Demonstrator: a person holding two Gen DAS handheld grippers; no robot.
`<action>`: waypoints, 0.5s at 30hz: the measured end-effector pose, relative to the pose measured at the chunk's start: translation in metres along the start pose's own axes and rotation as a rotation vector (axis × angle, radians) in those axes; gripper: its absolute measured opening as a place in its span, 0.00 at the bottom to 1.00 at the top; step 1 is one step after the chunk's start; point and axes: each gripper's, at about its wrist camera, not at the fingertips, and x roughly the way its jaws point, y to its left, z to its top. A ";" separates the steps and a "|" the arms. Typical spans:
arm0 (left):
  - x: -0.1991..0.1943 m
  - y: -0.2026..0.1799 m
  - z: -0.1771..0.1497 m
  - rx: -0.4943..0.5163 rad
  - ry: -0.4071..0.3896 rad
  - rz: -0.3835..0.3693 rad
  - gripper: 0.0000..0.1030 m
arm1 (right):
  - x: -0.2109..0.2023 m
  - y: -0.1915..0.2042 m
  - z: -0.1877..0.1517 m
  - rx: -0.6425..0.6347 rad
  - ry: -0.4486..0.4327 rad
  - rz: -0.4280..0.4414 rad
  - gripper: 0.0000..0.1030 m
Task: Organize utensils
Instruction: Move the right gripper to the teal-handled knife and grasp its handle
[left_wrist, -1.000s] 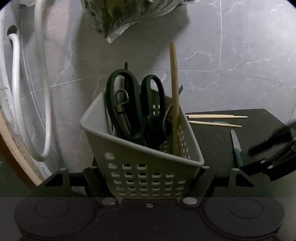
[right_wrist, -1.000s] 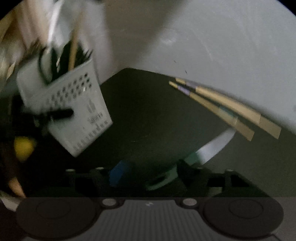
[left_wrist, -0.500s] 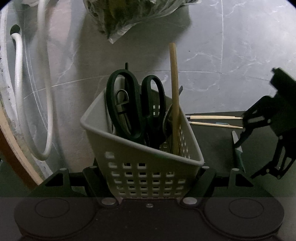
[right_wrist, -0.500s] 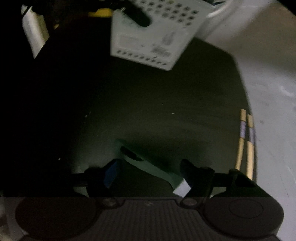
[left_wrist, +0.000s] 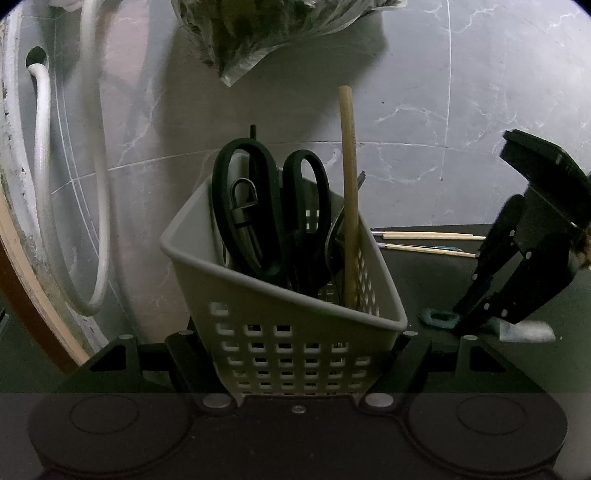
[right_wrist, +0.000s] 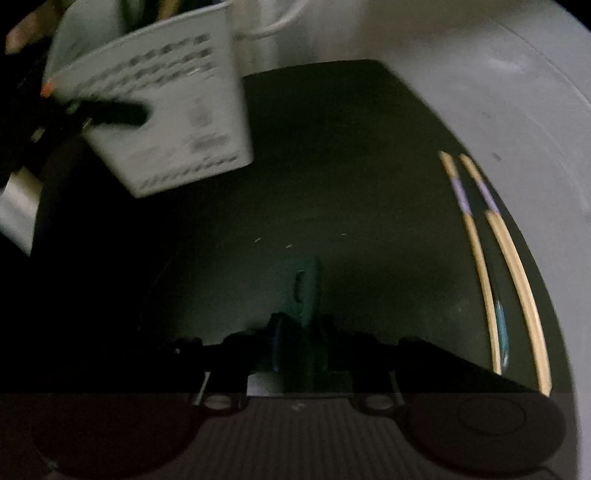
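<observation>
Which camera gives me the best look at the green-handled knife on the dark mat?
Left wrist view: the green-handled knife shows handle loop and pale blade, with the right gripper closing on it. Right wrist view shows only a dim, blurred handle between the fingers.

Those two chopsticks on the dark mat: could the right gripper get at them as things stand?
Probably not right away. The chopsticks lie uncovered, but the right gripper is closing its fingers around the green-handled knife, so it is occupied first.

We seem to be in a home utility or kitchen corner: grey marble-veined wall tiles (left_wrist: 424, 110), white hoses (left_wrist: 42, 177) looping out of a hole at the left, a plastic bag of greens (left_wrist: 266, 33), and a dark mat (right_wrist: 351, 184) carrying chopsticks (right_wrist: 480, 258).
</observation>
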 end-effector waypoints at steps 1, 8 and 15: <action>0.000 0.000 0.000 -0.001 0.000 -0.003 0.74 | -0.001 0.001 -0.003 0.045 -0.018 -0.019 0.22; 0.001 0.005 0.001 0.012 0.005 -0.015 0.74 | -0.006 0.021 -0.018 0.309 -0.150 -0.154 0.19; 0.003 0.007 0.003 0.025 0.013 -0.029 0.74 | -0.019 0.038 -0.039 0.491 -0.244 -0.189 0.19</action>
